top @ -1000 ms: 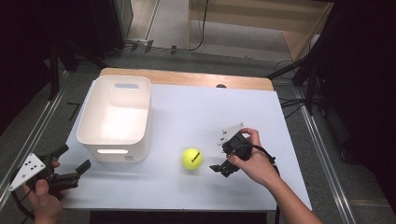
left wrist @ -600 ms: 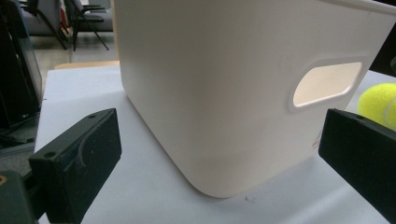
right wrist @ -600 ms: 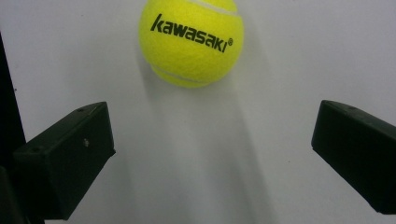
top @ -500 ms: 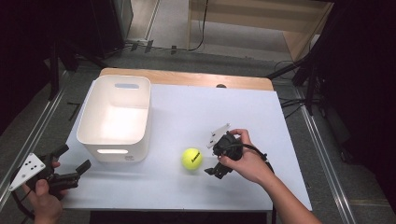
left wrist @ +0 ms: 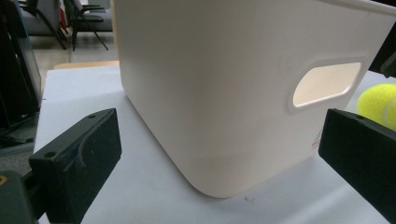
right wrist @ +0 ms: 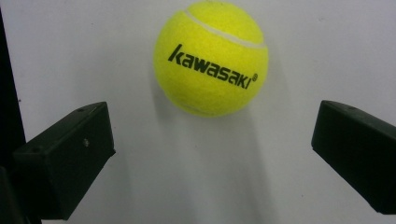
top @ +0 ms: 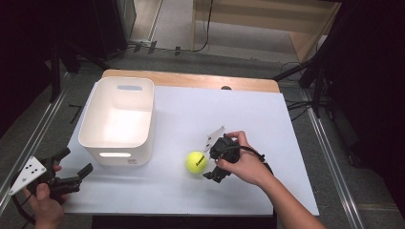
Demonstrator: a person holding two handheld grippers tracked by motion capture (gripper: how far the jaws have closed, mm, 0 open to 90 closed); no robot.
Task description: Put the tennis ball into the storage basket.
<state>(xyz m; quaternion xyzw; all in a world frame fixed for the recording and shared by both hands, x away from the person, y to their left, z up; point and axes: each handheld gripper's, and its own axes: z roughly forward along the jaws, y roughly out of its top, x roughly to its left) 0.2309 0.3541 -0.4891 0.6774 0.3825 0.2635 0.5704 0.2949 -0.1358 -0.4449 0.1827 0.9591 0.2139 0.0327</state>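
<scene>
Right gripper (top: 208, 164) jaws spread wide, empty; tennis ball (right wrist: 211, 58) on table just ahead of fingertips, centred between them, untouched; left gripper (top: 71, 168) spread, far off beside white bin (top: 118, 119)

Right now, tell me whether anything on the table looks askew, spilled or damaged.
Nothing stands out. The white plastic bin sits upright and square on the white tabletop, and the yellow felt tennis ball rests intact beside it, just ahead of the open right gripper.
</scene>
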